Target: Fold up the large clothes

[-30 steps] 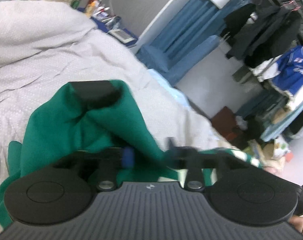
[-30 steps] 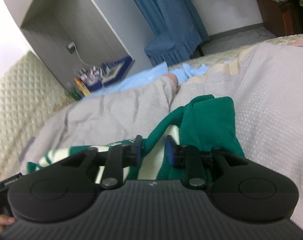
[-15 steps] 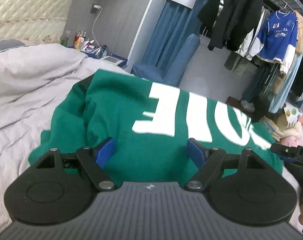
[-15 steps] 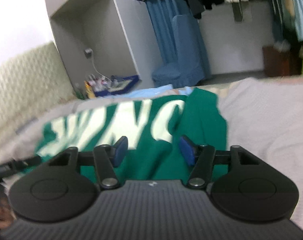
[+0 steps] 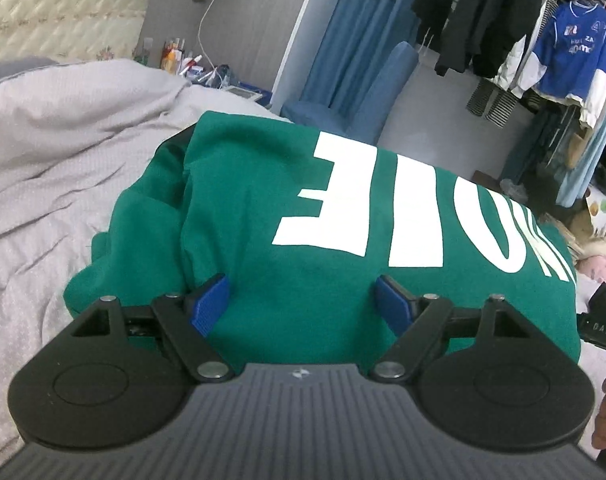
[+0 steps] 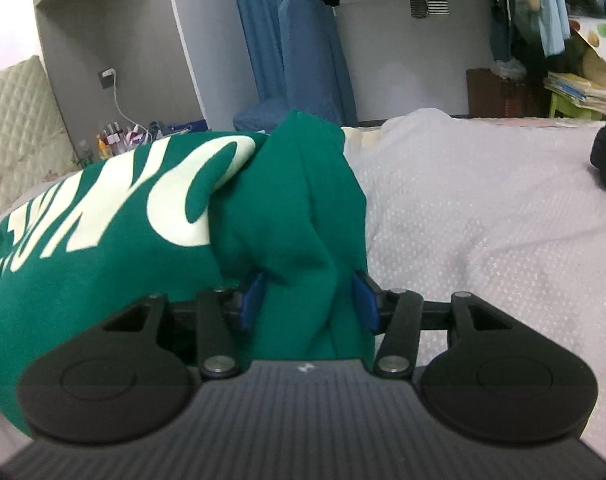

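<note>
Sweatshirt (image 5: 311, 216) lies folded on the bed (image 5: 55, 152), long axis running side to side across both grippers, white lettering up. Left gripper (image 5: 303, 300) stands spread over its near edge, pads clear of cloth. Right gripper (image 6: 307, 300) is part open around a bunched fold at the other end; grip cannot be told. Both ends equally near.
</note>
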